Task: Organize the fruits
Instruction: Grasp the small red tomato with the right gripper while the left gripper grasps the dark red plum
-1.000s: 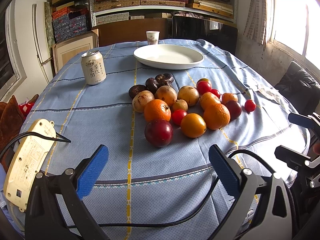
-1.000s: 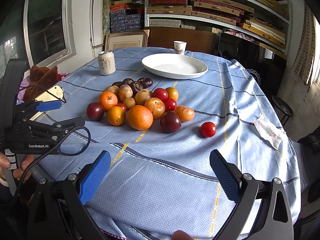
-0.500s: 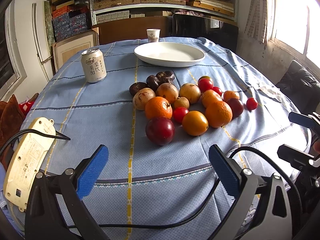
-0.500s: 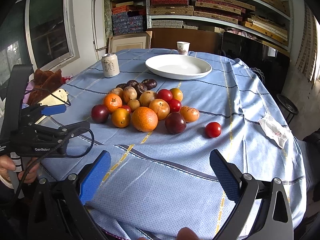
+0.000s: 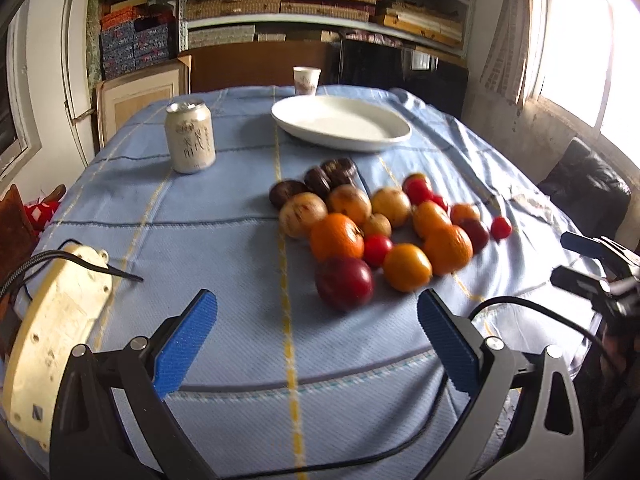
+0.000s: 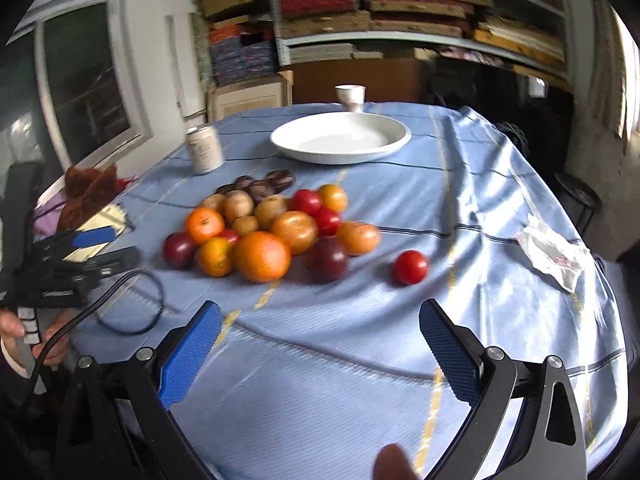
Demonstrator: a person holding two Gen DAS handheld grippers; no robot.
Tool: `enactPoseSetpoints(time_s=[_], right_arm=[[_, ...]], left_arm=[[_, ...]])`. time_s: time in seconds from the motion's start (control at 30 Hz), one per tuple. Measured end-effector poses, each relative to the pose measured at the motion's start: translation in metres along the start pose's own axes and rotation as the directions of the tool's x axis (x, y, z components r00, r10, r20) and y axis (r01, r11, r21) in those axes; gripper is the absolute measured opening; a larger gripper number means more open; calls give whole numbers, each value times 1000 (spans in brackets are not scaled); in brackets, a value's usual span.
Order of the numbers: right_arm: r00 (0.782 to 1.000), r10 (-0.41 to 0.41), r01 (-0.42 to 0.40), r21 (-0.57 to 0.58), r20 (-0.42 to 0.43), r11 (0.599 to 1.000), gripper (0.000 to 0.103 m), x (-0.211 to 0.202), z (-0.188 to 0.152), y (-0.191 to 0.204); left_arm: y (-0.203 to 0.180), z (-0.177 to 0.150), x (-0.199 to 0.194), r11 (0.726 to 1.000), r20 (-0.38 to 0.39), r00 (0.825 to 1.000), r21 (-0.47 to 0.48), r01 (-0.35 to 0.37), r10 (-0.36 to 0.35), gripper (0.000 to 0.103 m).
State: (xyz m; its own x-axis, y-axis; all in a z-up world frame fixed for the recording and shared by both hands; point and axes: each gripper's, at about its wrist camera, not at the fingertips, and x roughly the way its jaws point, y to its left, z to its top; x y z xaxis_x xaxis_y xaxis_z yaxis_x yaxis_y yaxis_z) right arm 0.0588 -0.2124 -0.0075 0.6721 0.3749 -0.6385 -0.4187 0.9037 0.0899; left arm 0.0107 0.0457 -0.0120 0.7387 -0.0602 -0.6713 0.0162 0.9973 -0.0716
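Left gripper [image 5: 316, 326]: blue pads spread wide over bare tablecloth, nothing between them; it sits short of the fruit pile, the dark red plum just beyond its tips
Right gripper [image 6: 320, 338]: jaws apart and empty above the cloth, having just been closing a little; the fruit lies ahead of it and somewhat to its left
Fruit pile [image 5: 384, 224]: a loose cluster on the blue tablecloth [image 5: 192, 216], between the grippers and the plate, most pieces touching one another
Dark red plum [image 5: 345, 282]: nearest piece to the left gripper, at the front edge of the pile
Large orange [image 6: 262, 256]: front of the pile in the right wrist view, touching a smaller orange fruit on its left
Second plum [image 6: 326, 260]: just right of the large orange
Stray red tomato [image 6: 410, 267]: alone on the cloth, apart from the pile on its right side
Dark brown fruits [image 5: 320, 182]: three at the back of the cluster, nearest the plate
White plate [image 5: 340, 122]: empty, beyond the fruit toward the far side of the table
Drink can [image 5: 190, 142]: upright, left of the plate and apart from the fruit
Paper cup [image 5: 306, 80]: upright behind the plate at the far edge
Power strip [image 5: 52, 328]: cream-coloured, at the table's left edge beside the left gripper, cable attached
Crumpled wrapper [image 6: 554, 252]: on the cloth toward the right edge
Person's hand [image 6: 24, 334]: gripping the left gripper's handle, seen from the right wrist view
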Motion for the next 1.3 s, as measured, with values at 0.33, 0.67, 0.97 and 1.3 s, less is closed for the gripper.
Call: enactPoseSetpoints(time_s=[0.33, 0.67, 0.97, 1.3], right_arm=[[987, -87, 86, -10, -134, 996, 55, 62, 16, -38], [982, -90, 84, -42, -168, 996, 41, 88, 21, -40], [982, -82, 76, -43, -169, 996, 31, 85, 19, -46], [986, -83, 74, -63, -142, 995, 31, 75, 18, -39]], left_arm=[[17, 10, 13, 998, 1, 998, 10, 70, -70, 97], [-9, 16, 34, 983, -73, 985, 83, 161, -155, 65], [-8, 12, 54, 987, -142, 979, 49, 155, -147, 53], [-3, 12, 58, 981, -159, 969, 16, 192, -187, 39]])
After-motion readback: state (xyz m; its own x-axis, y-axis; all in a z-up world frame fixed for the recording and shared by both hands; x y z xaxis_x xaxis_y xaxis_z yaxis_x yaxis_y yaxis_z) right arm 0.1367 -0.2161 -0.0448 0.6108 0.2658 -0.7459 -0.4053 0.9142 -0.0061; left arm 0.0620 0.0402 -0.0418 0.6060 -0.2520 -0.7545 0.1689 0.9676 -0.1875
